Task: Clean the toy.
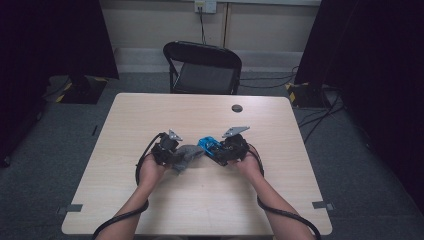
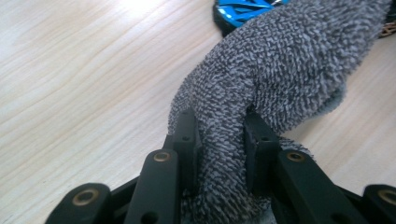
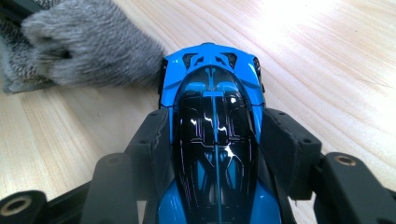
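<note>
From the high view, the person holds both grippers near the middle of the table point(image 1: 150, 107). The left gripper point(image 1: 176, 156) has a grey cloth point(image 1: 187, 156), and the right gripper point(image 1: 216, 151) has a small blue car point(image 1: 207, 144). The cloth reaches toward the car's front end. At this distance I cannot say for sure that they touch there.

In the left gripper view, the jaws are pinched narrow on a fold of the cloth point(image 2: 280, 60), with the thick pile squeezed between the two black fingers point(image 2: 187, 140). The rest of the cloth bulges forward and covers most of the car point(image 2: 243, 8), so only a blue corner is seen at the top. The risk here is that the grip is on one bunched fold only — if the person rubs hard, the cloth can slip out, or a bare finger can reach the paint and scratch it.

In the right gripper view, the jaws stand half wide and press on both sides of the car point(image 3: 215, 140), around the dark glossy roof. The nose points away, low over the table or on it, and the cloth point(image 3: 88, 51) lies just beside its left front corner. The body is smooth and shiny — a push from the cloth along the car's length may slide it backward between the pads, or turn it. Also, a tighter squeeze can harm the thin shell.
</note>
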